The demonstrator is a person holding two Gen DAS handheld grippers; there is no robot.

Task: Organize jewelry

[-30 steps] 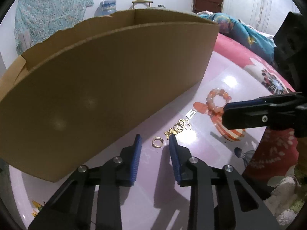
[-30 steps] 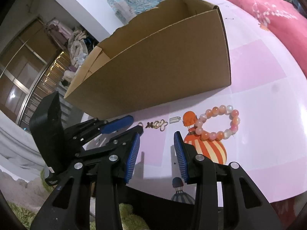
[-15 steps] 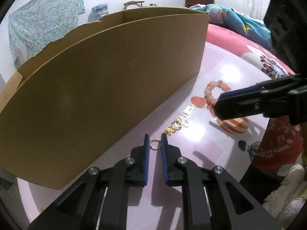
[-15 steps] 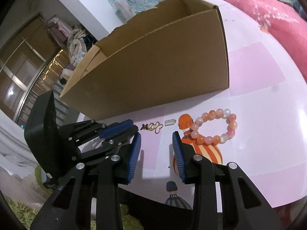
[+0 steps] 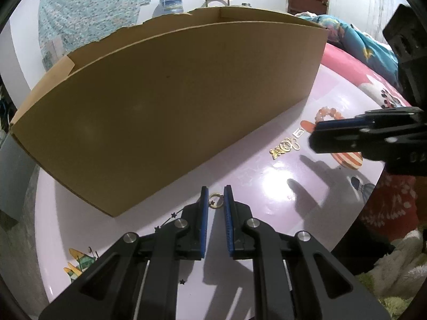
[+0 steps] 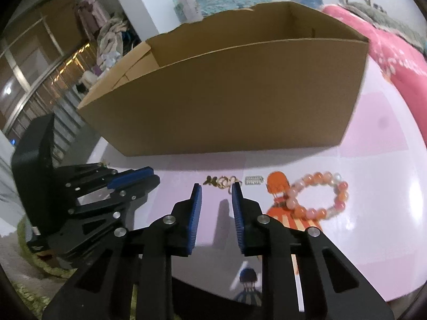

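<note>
Left gripper [image 5: 215, 200]: blue pads nearly together, pinching the small gold ring [image 5: 215, 200] by its rim, close to the cardboard box [image 5: 170, 112]. The ring looks light, stiff and slick, likely to pop out; grip across the band. Right gripper [image 6: 215, 196]: jaws closing, nothing pressed yet, tips at the gold clasp charm [image 6: 222, 181] on the pink table [image 6: 373, 213]. Bead bracelet [image 6: 319, 196] lies beside, untouched; probably stretchy, takes a pinch anywhere
</note>
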